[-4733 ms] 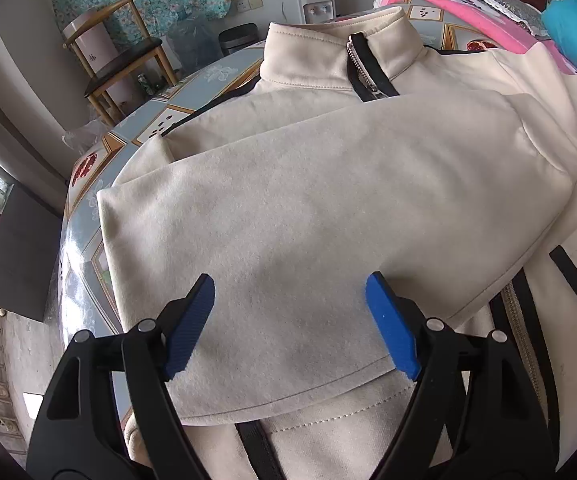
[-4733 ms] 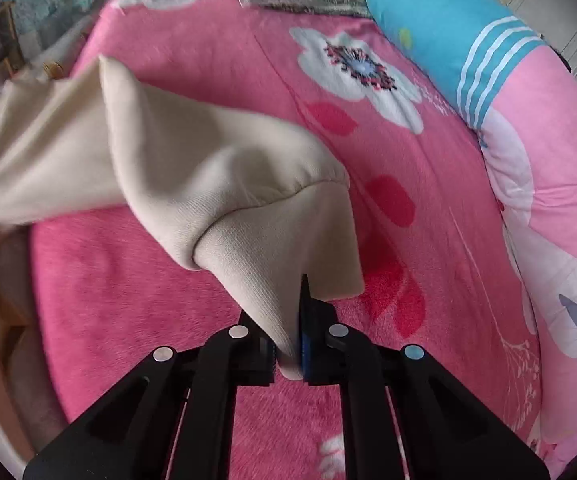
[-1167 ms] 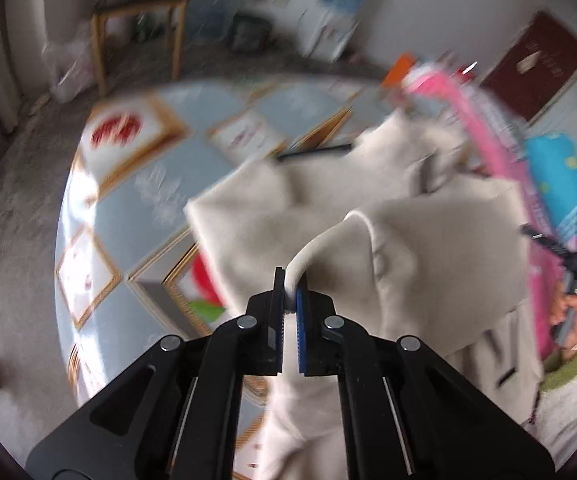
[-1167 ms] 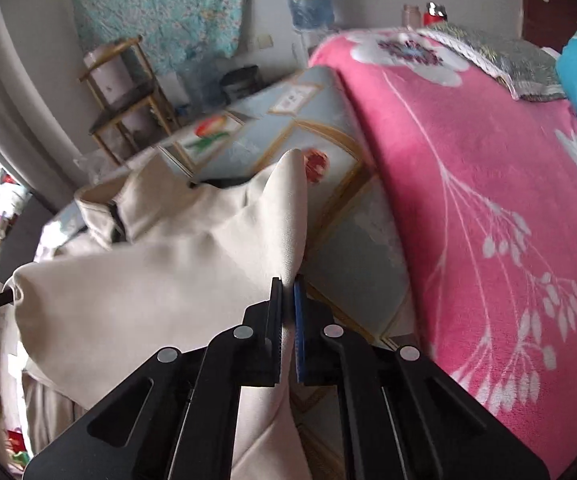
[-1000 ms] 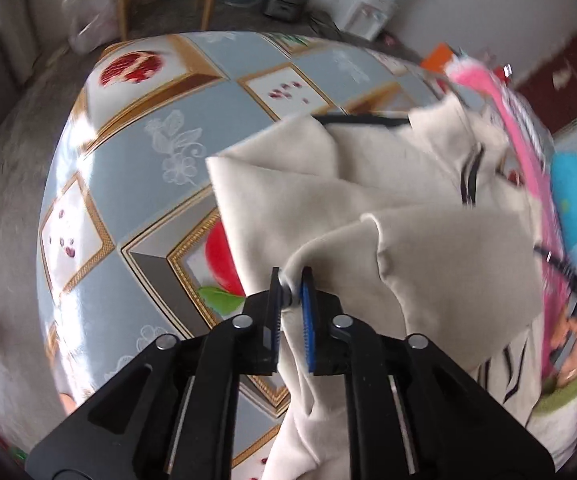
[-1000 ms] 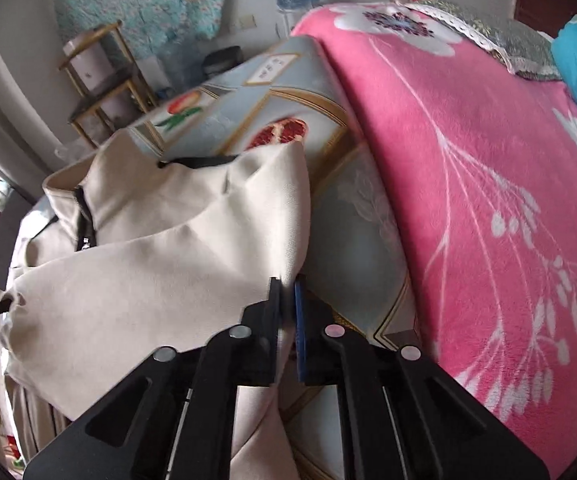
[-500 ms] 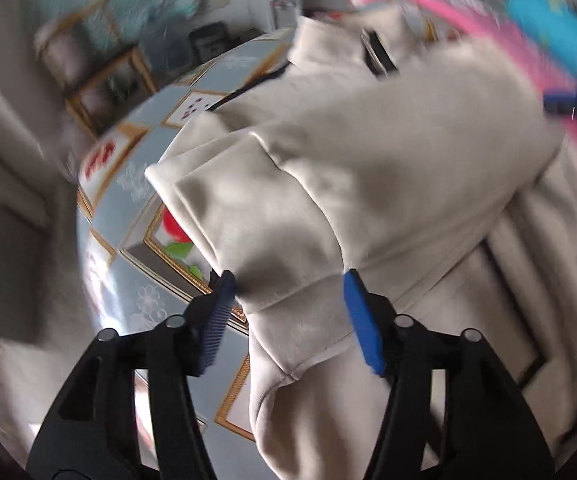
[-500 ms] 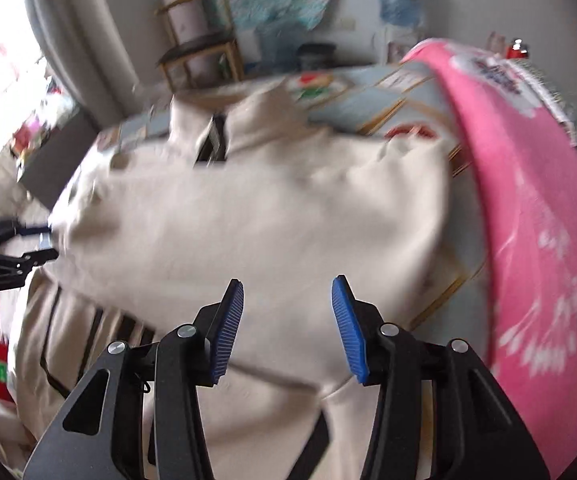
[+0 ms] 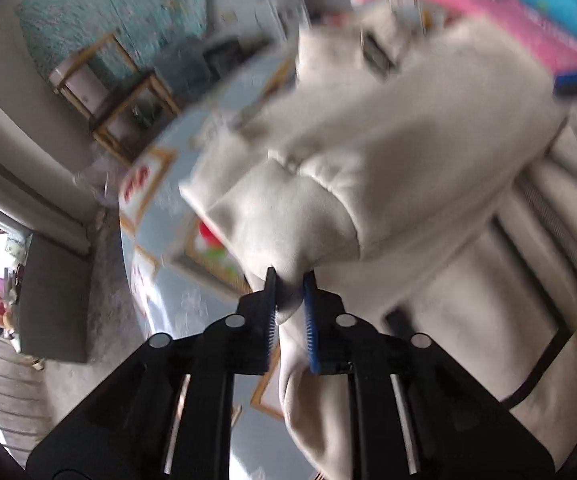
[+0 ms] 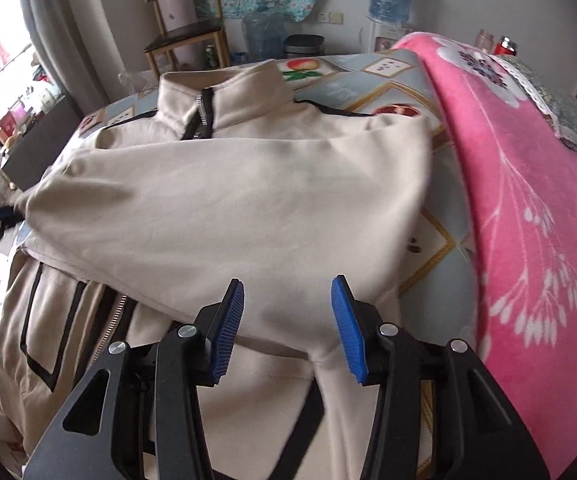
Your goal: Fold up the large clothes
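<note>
Matt beige cloth jacket [image 10: 224, 208] ahead of the claw, metal zipper [image 10: 199, 114]; fleecy pink blanket [image 10: 528, 184] right; glossy patterned tablecloth [image 10: 440, 264] beneath.

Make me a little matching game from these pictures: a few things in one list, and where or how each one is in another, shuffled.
Things:
1. left gripper
2. right gripper
3. jacket collar
4. pink blanket

States:
A. open, above the fabric
B. on the right of the jacket
C. zipped, at the far end
D. shut on a fold of jacket

Pairs: 1-D, 2-A, 3-C, 4-B
</note>
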Action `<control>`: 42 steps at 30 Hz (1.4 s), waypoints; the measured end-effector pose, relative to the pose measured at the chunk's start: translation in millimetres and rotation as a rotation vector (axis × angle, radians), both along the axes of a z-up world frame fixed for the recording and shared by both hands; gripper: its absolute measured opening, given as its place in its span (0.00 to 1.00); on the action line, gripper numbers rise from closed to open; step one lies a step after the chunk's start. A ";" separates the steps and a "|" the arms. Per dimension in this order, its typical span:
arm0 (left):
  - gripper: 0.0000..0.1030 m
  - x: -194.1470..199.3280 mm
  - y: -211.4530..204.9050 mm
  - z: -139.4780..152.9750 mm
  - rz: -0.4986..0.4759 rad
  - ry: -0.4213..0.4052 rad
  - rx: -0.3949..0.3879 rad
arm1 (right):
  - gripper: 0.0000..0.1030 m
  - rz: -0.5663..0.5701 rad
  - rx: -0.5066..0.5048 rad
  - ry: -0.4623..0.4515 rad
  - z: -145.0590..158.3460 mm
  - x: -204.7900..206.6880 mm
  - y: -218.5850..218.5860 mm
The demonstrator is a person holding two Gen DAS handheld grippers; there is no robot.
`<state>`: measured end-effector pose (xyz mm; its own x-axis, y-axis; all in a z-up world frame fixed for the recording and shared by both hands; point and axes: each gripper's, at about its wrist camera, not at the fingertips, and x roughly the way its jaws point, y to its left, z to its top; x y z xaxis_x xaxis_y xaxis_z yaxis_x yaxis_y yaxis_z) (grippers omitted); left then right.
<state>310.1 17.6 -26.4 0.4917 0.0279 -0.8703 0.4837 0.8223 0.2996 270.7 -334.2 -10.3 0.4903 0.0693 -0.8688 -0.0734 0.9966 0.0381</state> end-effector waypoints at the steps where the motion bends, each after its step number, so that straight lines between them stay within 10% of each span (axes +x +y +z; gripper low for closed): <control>1: 0.21 1.1 2.4 -13.4 0.003 0.040 0.043 | 0.43 -0.004 -0.005 0.003 -1.2 1.0 -1.8; 13: 0.30 6.5 32.8 45.0 0.104 -0.028 -0.376 | 0.43 -0.005 0.061 -0.018 12.0 8.7 -2.7; 21: 0.41 26.9 -1.6 -16.7 0.170 0.125 -0.290 | 0.48 0.026 -0.020 0.046 -24.1 10.8 14.1; 29: 0.42 9.8 30.6 3.4 0.228 0.076 -0.331 | 0.53 -0.089 -0.042 0.088 -11.3 -22.3 -15.1; 34: 0.54 -47.6 77.7 28.8 0.289 0.065 -0.426 | 0.70 -0.142 0.065 0.032 10.8 -91.0 -34.9; 42: 0.59 -153.3 96.7 5.7 0.341 0.177 -0.562 | 0.71 -0.219 0.112 -0.002 13.5 -195.8 -38.7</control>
